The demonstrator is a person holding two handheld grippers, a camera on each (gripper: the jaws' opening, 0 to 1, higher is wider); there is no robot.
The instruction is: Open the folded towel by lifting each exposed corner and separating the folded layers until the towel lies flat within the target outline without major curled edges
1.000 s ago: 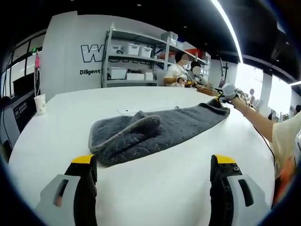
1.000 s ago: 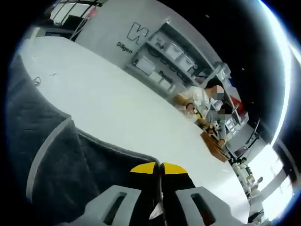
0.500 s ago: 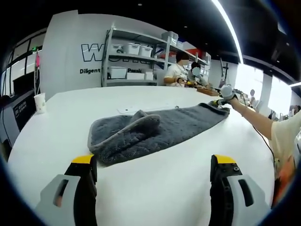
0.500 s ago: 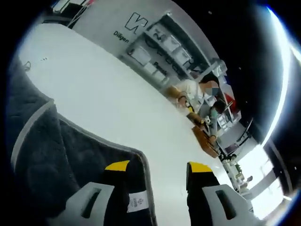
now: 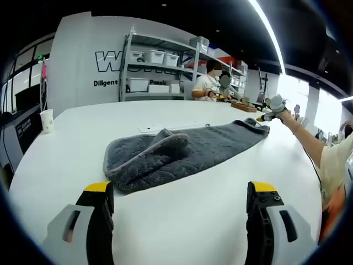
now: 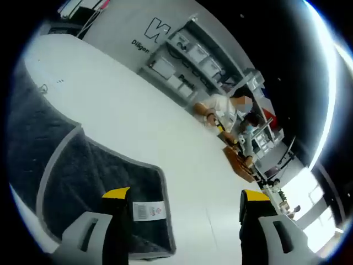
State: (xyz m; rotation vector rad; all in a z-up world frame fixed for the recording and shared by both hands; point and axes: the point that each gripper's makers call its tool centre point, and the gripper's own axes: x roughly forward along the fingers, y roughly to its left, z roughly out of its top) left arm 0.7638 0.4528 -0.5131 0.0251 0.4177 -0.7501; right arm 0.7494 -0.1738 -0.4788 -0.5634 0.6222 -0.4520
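In the left gripper view, we see white bins [image 5: 156, 57] on a grey shelf [image 5: 160, 66] far back; we cannot tell what they hold. The grey towel [image 5: 182, 152] lies on the white surface [image 5: 182, 221], one end bunched up. Our left claw [image 5: 182, 212] hangs low, jaws wide apart. The right claw [image 5: 271, 109] is lifted past the towel's far end.

In the right gripper view, our right claw [image 6: 185, 212] is spread apart above the towel [image 6: 83, 171] corner with its white label [image 6: 148, 210].

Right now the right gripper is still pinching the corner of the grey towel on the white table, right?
Not quite. In the right gripper view the right gripper is open, its jaws spread wide above the grey towel corner, which lies released on the white table. The rest is right.
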